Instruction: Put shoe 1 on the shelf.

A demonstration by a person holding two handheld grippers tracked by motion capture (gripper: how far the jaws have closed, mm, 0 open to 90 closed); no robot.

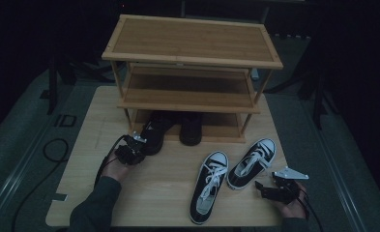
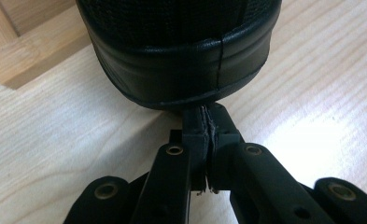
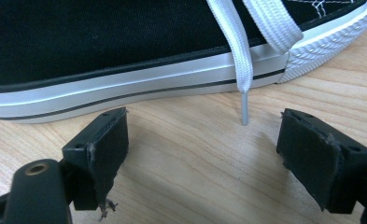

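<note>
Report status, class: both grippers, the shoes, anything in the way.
Left gripper shut, jaws together at black shoe heel by rack. Right gripper open, beside right sneaker. White lace dangles ahead.

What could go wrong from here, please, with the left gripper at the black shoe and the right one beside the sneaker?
The left gripper is shut with its tips against the black shoe's heel; pushing from so small a contact could skew the shoe against the rack. The open right gripper sits beside the sneaker, and a loose lace hangs between its jaws, so it might pinch the lace alone.
</note>
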